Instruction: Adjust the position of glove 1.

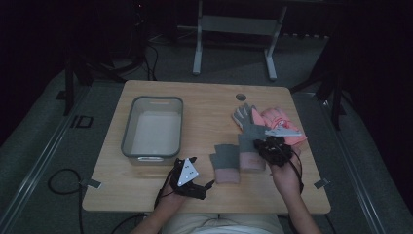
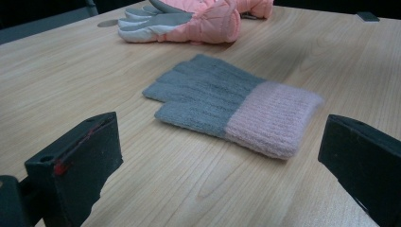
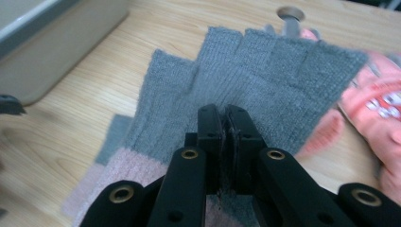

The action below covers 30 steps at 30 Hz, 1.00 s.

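pinching the grey knit glove, right tool clenched, glove fingers pointing away, cuff toward the person.

Both grippers are black. The left gripper carries a grey three-cornered plate with dark dots, as does the right gripper. Black cables trail back. Brass-ringed holes stud the right jaws' arms.

- No text, label, brand, number or sign can be read: not on the wooden table, nor on anything lying upon that table.
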### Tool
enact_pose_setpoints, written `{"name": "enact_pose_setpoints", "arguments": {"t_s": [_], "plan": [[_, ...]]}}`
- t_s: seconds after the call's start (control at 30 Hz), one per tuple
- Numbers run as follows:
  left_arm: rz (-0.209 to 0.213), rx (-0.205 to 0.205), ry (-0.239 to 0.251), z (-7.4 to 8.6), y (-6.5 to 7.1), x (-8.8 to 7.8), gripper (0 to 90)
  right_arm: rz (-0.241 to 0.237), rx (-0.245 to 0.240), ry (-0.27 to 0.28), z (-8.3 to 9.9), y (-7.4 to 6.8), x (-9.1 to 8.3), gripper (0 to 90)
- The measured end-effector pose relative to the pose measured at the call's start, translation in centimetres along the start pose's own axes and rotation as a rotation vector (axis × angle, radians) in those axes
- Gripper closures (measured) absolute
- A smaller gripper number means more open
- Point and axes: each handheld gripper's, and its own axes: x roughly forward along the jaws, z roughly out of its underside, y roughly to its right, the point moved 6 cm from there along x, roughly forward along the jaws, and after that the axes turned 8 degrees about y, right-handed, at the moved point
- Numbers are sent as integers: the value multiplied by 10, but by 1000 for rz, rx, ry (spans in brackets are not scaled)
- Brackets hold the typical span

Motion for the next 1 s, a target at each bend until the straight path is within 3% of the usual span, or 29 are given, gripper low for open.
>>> {"name": "enact_pose_setpoints", "arguments": {"t_s": [0.17,0.37,0.63,1.0], "plan": [[0,-4,6,0,0,0,0,-50,-36,-9,-4,-29,13,854],[4,-11,8,0,-1,-1,0,-98,-43,-47,5,-48,33,854],[8,-16,9,0,-2,-1,0,-126,-24,-112,27,-56,56,853],[10,-7,8,0,-1,-1,0,-130,6,-151,44,-60,71,850]]}}
